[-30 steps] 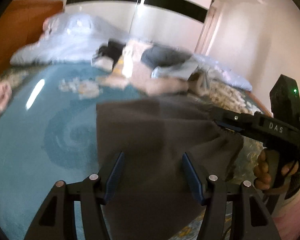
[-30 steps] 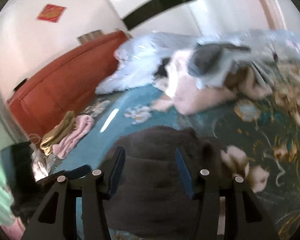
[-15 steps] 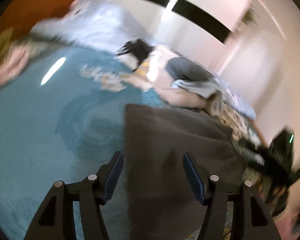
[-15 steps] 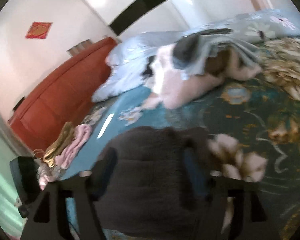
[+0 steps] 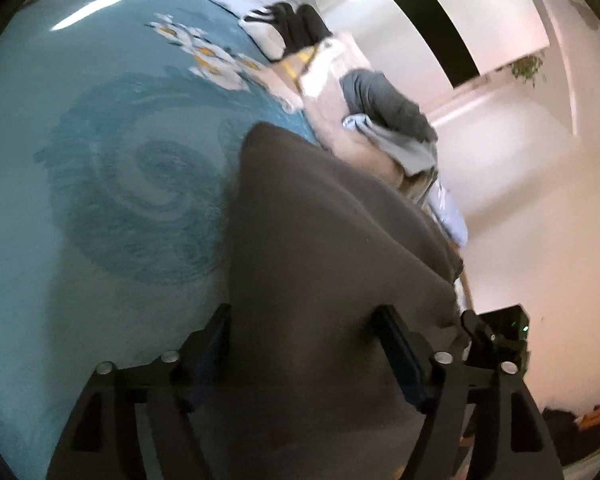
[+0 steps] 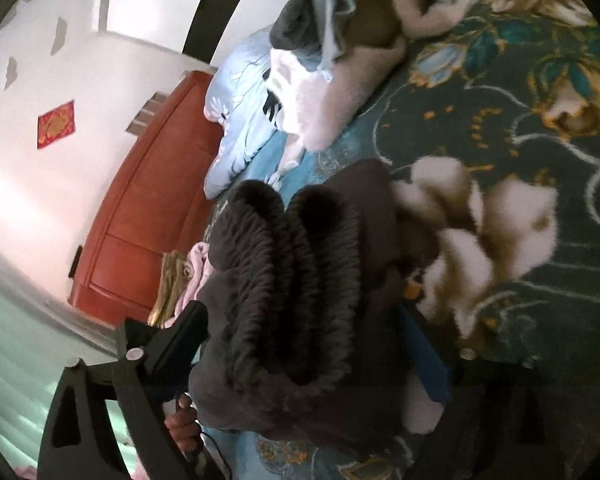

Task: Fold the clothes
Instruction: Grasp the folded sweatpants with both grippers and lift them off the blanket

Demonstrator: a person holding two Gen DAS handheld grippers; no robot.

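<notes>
A dark grey garment (image 5: 324, 248) lies folded on the blue patterned bedspread (image 5: 100, 160). In the left wrist view it runs between the wide-apart fingers of my left gripper (image 5: 306, 340), which is open over its near end. In the right wrist view its bunched ribbed waistband (image 6: 296, 280) fills the gap of my right gripper (image 6: 304, 344), whose fingers also stand wide apart. The cloth hides part of the fingers. The right gripper's body (image 5: 500, 336) shows at the garment's right edge in the left wrist view.
A heap of unfolded clothes (image 5: 372, 112) lies beyond the garment, pink, grey and light blue; it also shows in the right wrist view (image 6: 340, 52). A light blue quilt (image 6: 240, 120) and an orange headboard (image 6: 140, 208) are behind. Pink and tan clothes (image 6: 184, 276) lie by the headboard.
Both grippers have tilted and come closer to the garment. The garment's waistband end is now bunched up between the right gripper's fingers, where it lay flat before.
</notes>
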